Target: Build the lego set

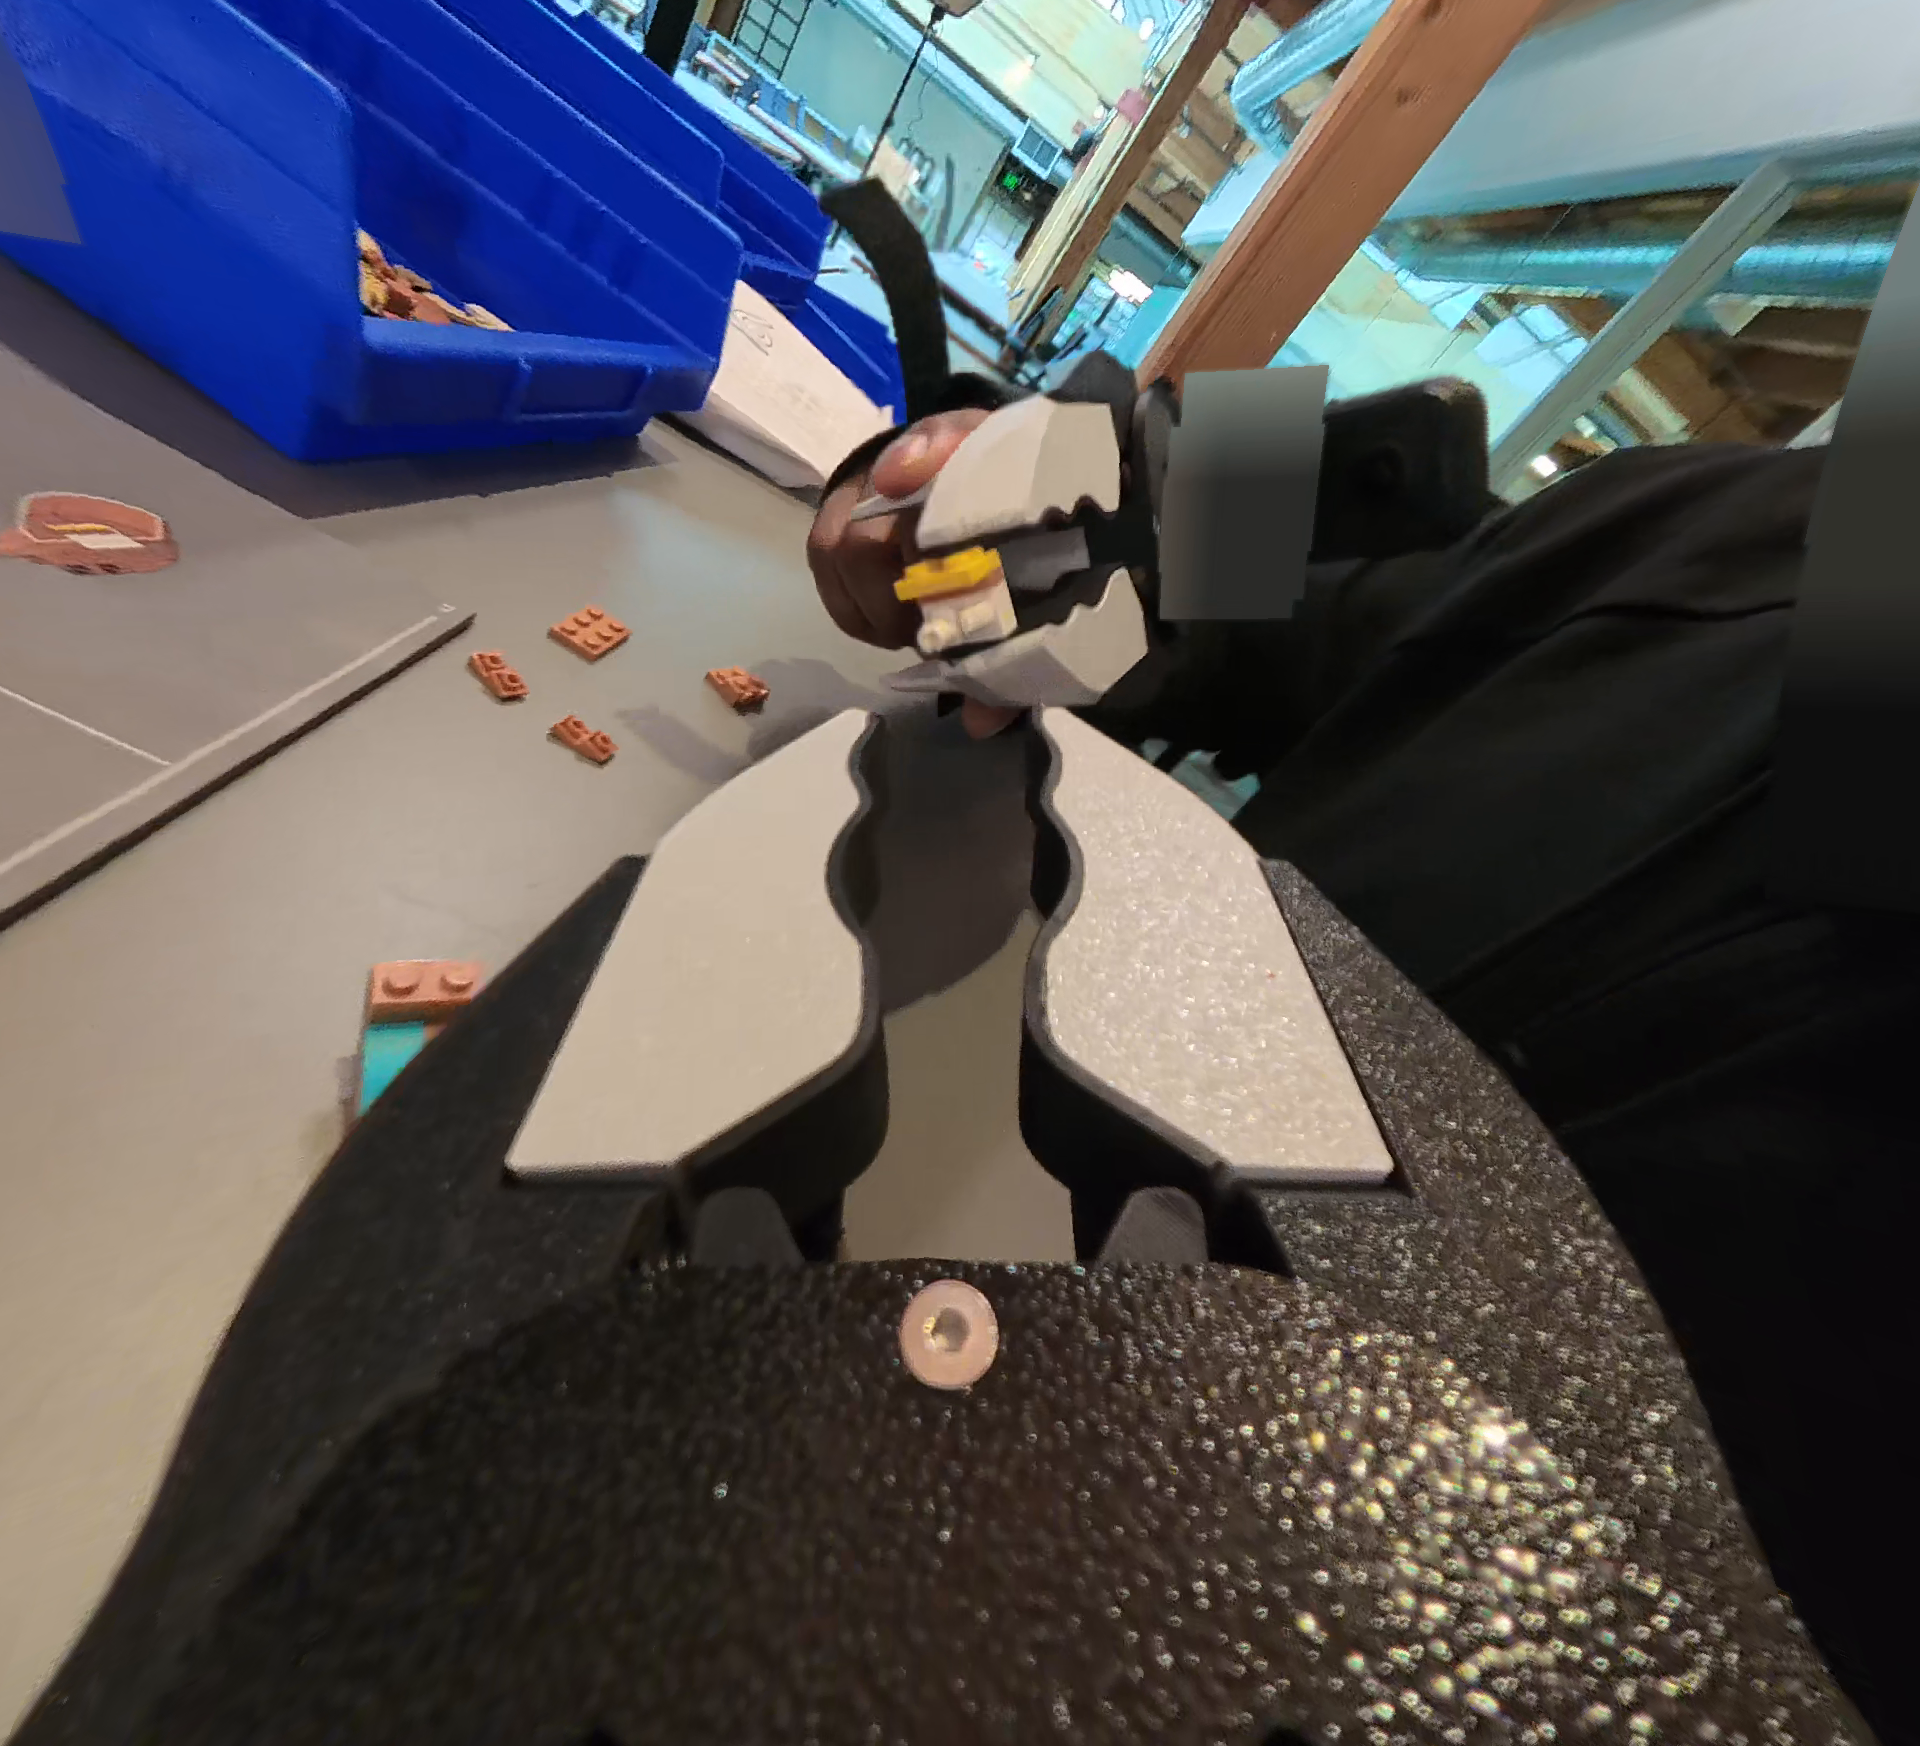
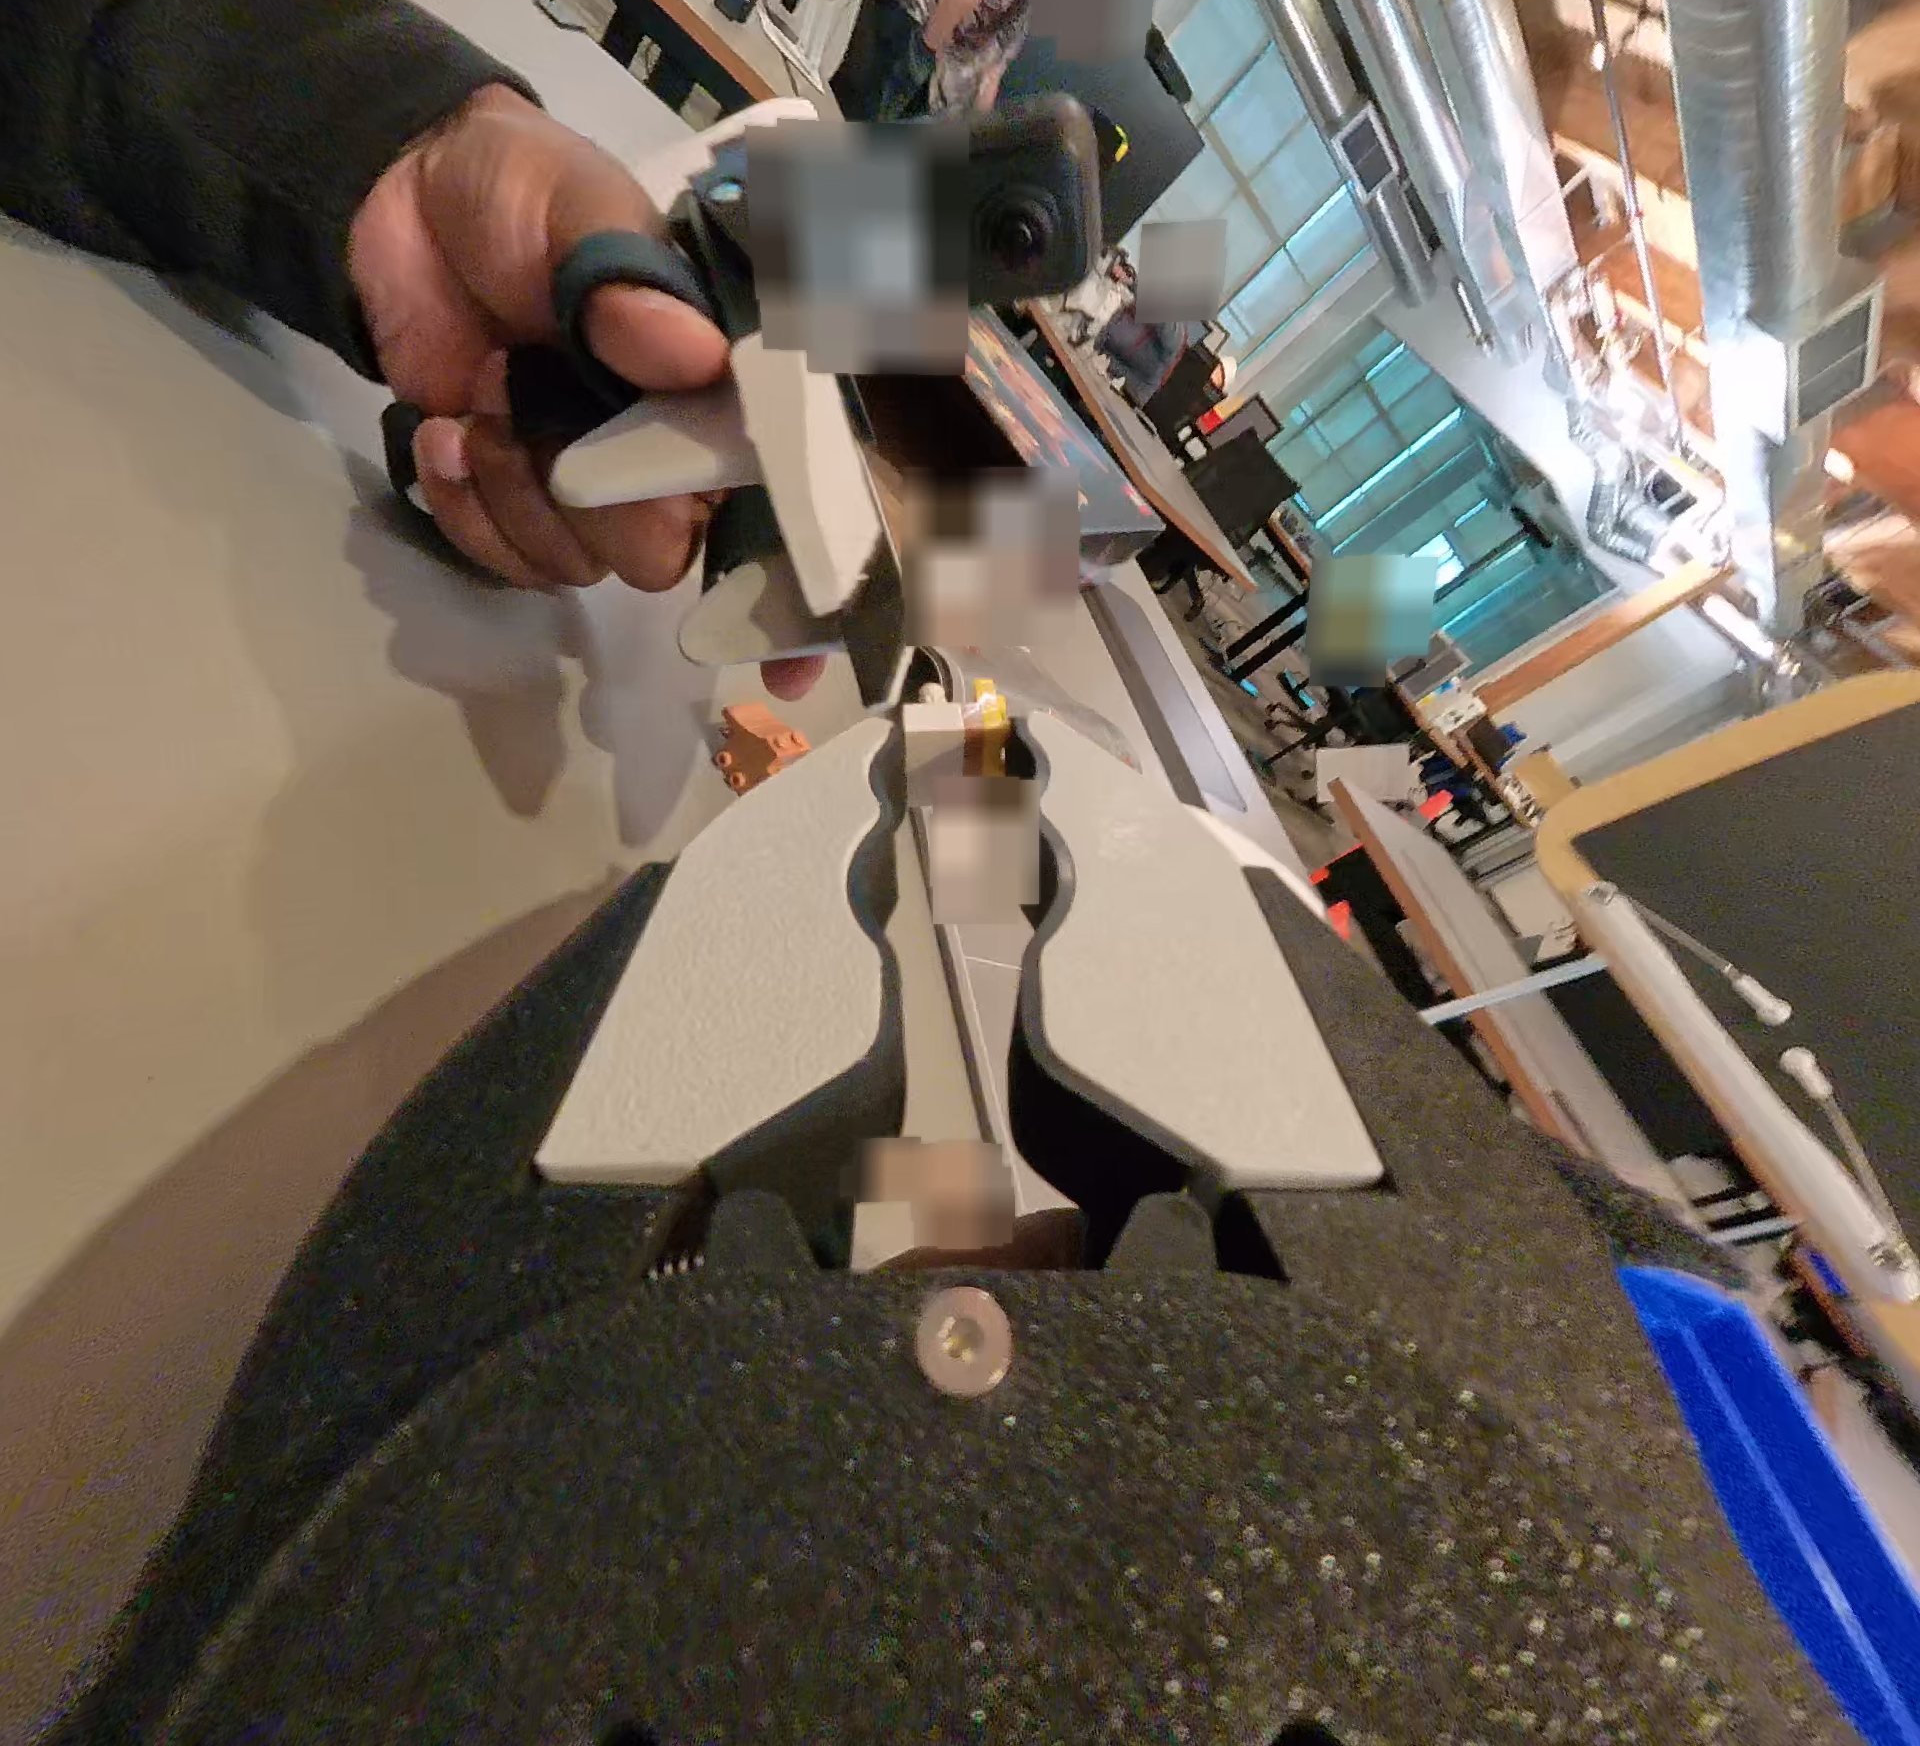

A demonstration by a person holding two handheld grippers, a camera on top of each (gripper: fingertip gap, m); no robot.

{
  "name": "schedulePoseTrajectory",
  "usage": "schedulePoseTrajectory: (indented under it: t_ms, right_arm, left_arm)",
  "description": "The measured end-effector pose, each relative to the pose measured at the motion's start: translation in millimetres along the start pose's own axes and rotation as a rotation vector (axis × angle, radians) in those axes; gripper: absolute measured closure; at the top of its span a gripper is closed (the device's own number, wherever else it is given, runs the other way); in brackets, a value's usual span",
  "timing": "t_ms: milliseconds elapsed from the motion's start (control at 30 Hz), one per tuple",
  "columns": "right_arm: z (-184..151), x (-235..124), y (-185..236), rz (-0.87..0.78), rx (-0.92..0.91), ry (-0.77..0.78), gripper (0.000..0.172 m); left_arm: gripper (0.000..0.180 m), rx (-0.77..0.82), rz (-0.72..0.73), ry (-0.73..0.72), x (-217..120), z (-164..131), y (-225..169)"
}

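My right gripper (image 2: pixel 961 740) is shut on a small build of white, brown and yellow bricks (image 2: pixel 951 728), pinched between both fingertips. The left wrist view shows that gripper (image 1: pixel 925 616) in the air just beyond my left fingertips, with the brick build (image 1: pixel 954 605) sticking out of its tips. My left gripper (image 1: pixel 956 735) is open with nothing between its pads, and sits just under the right gripper. It also shows in the right wrist view (image 2: pixel 639 553), held by a hand (image 2: pixel 499 325), with its fingers apart and empty.
Blue bins (image 1: pixel 416 242) stand at the back left, one holding brown pieces. Several brown plates (image 1: pixel 589 631) lie loose on the grey table (image 1: pixel 312 865). A brown brick on a teal piece (image 1: pixel 421 990) lies near my left finger. A dark mat (image 1: pixel 208 657) carries a brown round build (image 1: pixel 88 533). My left and right fingertips are right by each other.
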State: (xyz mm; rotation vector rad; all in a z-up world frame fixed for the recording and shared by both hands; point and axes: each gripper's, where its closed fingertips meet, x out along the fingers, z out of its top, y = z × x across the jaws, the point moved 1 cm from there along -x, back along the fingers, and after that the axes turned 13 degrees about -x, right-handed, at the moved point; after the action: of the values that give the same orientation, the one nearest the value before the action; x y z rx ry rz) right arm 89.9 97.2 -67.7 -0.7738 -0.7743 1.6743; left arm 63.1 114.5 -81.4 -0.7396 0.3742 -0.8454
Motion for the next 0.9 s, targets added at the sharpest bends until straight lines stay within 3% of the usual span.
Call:
schedulePoseTrajectory:
  t_ms: [267, 400, 600, 800, 900]
  right_arm:
    - [-17.8, 8.6, -21.7, 0.069, 0.678, -0.099, 0.153]
    - [-27.3, 10.5, -23.4, 0.084, 0.846, -0.12, 0.152]
    - [-27.4, 11.4, -19.8, 0.102, 0.879, -0.17, 0.152]
    - [-23.3, 12.0, -8.0, 0.088, 0.704, -0.142, 0.152]
    - [-18.5, 11.3, -4.5, 0.085, 0.65, -0.146, 0.152]
  left_arm:
    - [0.155, 0.163, 0.137, 0.044, -4.5, 21.1, 20.3]
    - [0.155, 0.241, 0.118, 0.017, 1.8, 39.8, 19.9]
    - [0.158, 0.365, 0.188, -0.05, 0.7, 40.8, 29.5]
    - [0.16, 0.617, 0.36, -0.051, -21.4, 47.0, 33.0]
    - [0.161, 0.643, 0.414, 0.0, -35.1, 43.5, 41.7]
